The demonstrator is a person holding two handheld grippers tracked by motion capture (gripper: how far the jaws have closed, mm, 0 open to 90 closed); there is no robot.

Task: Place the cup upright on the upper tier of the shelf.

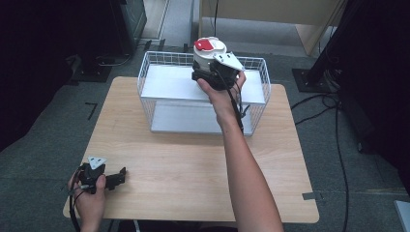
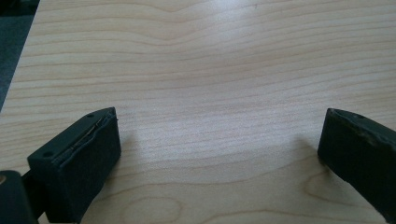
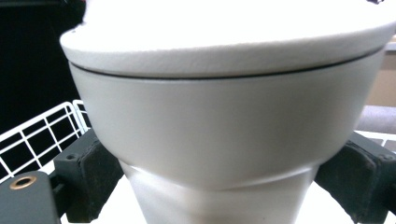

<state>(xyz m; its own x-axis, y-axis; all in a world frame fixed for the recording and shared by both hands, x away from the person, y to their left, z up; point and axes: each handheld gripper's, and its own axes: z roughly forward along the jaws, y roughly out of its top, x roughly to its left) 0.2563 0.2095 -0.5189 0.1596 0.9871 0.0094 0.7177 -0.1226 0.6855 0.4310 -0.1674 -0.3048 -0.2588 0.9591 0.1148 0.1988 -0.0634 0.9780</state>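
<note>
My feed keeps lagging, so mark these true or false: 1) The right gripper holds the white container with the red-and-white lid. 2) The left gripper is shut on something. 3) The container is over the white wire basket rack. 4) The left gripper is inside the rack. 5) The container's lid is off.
1) True: the right gripper has its jaws on either side of the white container with the red-and-white lid.
2) False: the left gripper is open, with bare light wooden table between its jaws.
3) True: it is over the white wire basket rack.
4) False: it sits at the table's near left corner.
5) False: the lid is on.
</note>
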